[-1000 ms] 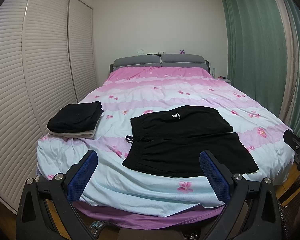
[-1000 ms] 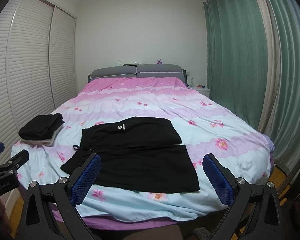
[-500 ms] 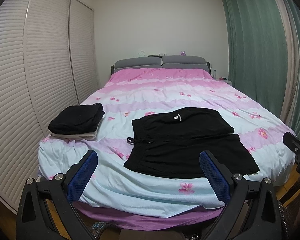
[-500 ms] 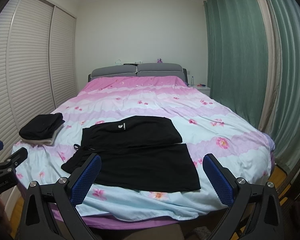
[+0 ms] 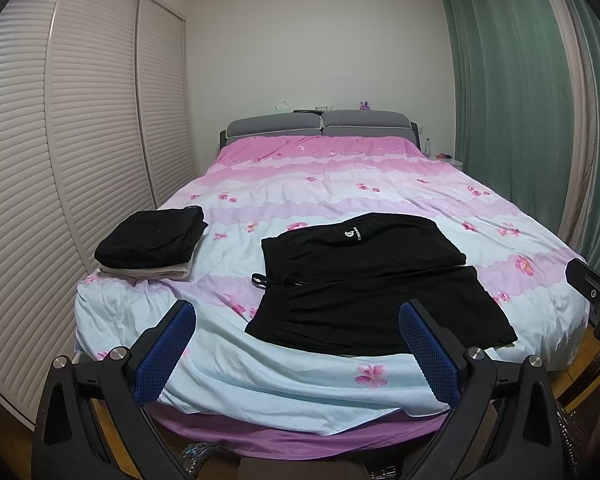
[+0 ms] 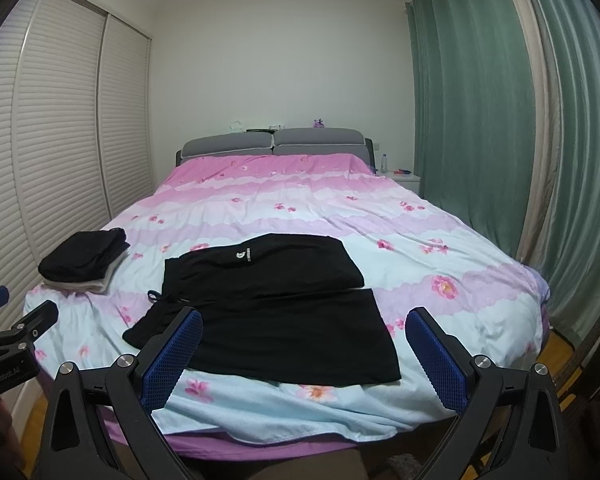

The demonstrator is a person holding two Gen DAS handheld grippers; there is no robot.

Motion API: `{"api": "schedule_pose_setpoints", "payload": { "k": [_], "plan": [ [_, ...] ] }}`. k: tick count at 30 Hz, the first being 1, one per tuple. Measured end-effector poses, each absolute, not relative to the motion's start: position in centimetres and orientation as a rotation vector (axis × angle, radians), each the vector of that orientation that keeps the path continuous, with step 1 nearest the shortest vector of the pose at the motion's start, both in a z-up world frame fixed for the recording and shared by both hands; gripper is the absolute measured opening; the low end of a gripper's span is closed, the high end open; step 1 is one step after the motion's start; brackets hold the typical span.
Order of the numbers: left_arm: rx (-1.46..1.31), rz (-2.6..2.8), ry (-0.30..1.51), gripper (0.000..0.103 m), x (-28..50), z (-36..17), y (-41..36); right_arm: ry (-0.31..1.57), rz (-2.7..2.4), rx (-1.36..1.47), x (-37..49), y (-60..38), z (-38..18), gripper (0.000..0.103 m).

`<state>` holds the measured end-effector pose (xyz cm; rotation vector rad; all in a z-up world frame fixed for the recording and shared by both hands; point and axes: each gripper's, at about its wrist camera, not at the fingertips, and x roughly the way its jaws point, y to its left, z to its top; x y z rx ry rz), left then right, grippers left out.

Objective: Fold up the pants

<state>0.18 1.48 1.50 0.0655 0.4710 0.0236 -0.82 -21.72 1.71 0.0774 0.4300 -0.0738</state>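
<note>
Black shorts (image 5: 364, 276) (image 6: 268, 304) with a small white logo lie spread flat on the near part of the bed, waistband and drawstring to the left, legs pointing right. My left gripper (image 5: 298, 346) hangs open before the foot of the bed, short of the shorts, nothing between its blue pads. My right gripper (image 6: 304, 354) is open too, held back from the bed edge with the shorts' near leg seen between its fingers. Each gripper's body shows at the edge of the other's view.
A stack of folded dark clothes on a beige piece (image 5: 150, 242) (image 6: 82, 260) rests at the bed's left edge. Louvred wardrobe doors (image 5: 60, 160) stand to the left, green curtains (image 6: 480, 120) to the right. A nightstand (image 6: 406, 178) with a bottle sits beside the headboard.
Both views have shifted very slightly, with the bed sitting a touch lower and farther. The shorts and the stack have not moved, and both grippers stay open.
</note>
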Motion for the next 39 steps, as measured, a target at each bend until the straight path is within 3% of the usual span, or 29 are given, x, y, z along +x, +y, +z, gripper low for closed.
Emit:
{"api": "schedule_pose_setpoints", "payload": {
  "k": [15,39],
  "plan": [
    [0.086,0.01,0.494,0.103,7.4,0.8,0.5,0.418,-0.071,0.08,5.6,-22.7,2.0,0.103],
    [0.26,-0.216,0.507,0.103,38.4,-2.8,-14.3,0.559,-0.144,0.115,34.8,-33.8,-2.4,0.103]
  ]
}}
